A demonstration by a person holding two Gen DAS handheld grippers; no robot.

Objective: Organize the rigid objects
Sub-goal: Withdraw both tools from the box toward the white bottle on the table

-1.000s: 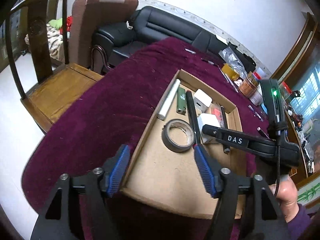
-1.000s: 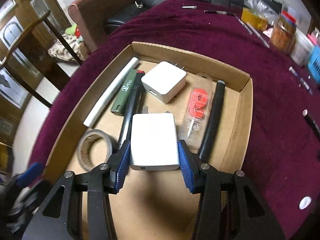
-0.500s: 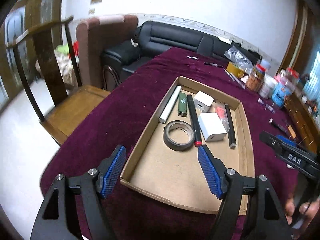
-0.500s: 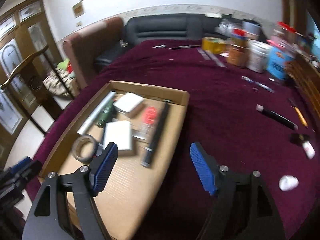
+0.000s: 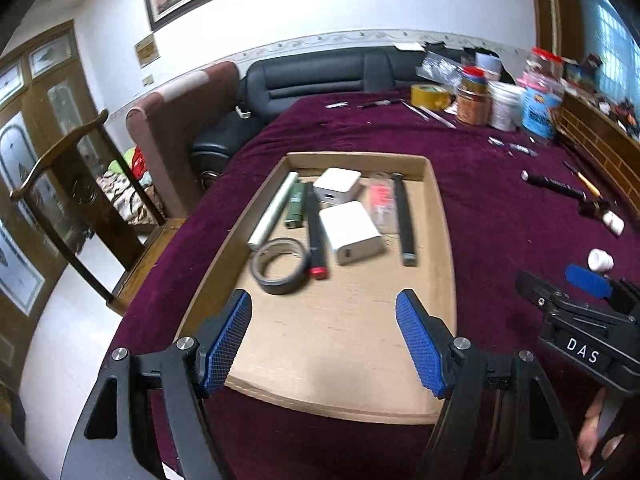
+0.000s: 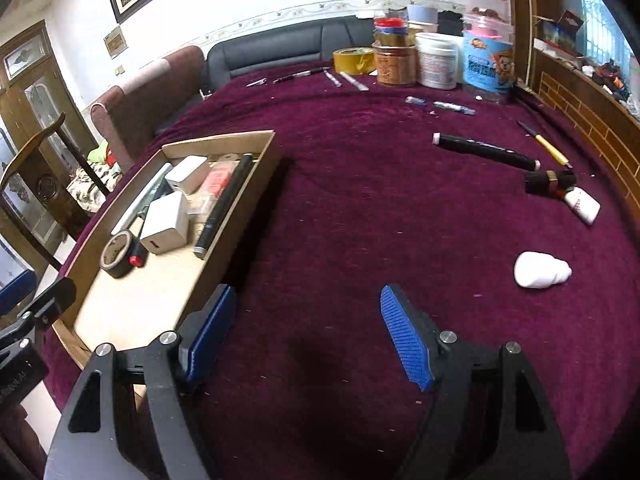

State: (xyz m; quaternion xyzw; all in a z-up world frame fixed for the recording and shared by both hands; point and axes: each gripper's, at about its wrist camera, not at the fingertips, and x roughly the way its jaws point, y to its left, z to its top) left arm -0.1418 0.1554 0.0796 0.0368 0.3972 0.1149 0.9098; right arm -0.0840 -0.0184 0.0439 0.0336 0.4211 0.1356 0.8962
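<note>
A shallow cardboard tray [image 5: 436,216] lies on the maroon cloth; it also shows in the right wrist view [image 6: 240,216]. In it lie a tape roll [image 5: 280,266], a white tube [image 5: 274,210], a green lighter [image 5: 295,205], a black marker with a red end [image 5: 315,232], two white chargers [image 5: 350,232] [image 5: 337,185], a red packet [image 5: 382,200] and a black stick [image 5: 405,220]. My left gripper [image 5: 324,340] is open and empty above the tray's near end. My right gripper [image 6: 306,334] is open and empty over bare cloth right of the tray. A white bottle [image 6: 540,270], a black marker [image 6: 486,152] and a small tube [image 6: 582,204] lie loose on the cloth.
Jars, tubs and a yellow tape roll [image 6: 354,60] stand at the table's far edge, with pens [image 6: 300,75] beside them. A wooden chair [image 5: 76,184] and a black sofa [image 5: 320,80] stand past the table's left and far sides. A wooden ledge [image 6: 580,120] borders the right.
My right gripper has let go of the nearer white charger, opened and swung right and back out of the tray. My left gripper has pulled back and risen, still open.
</note>
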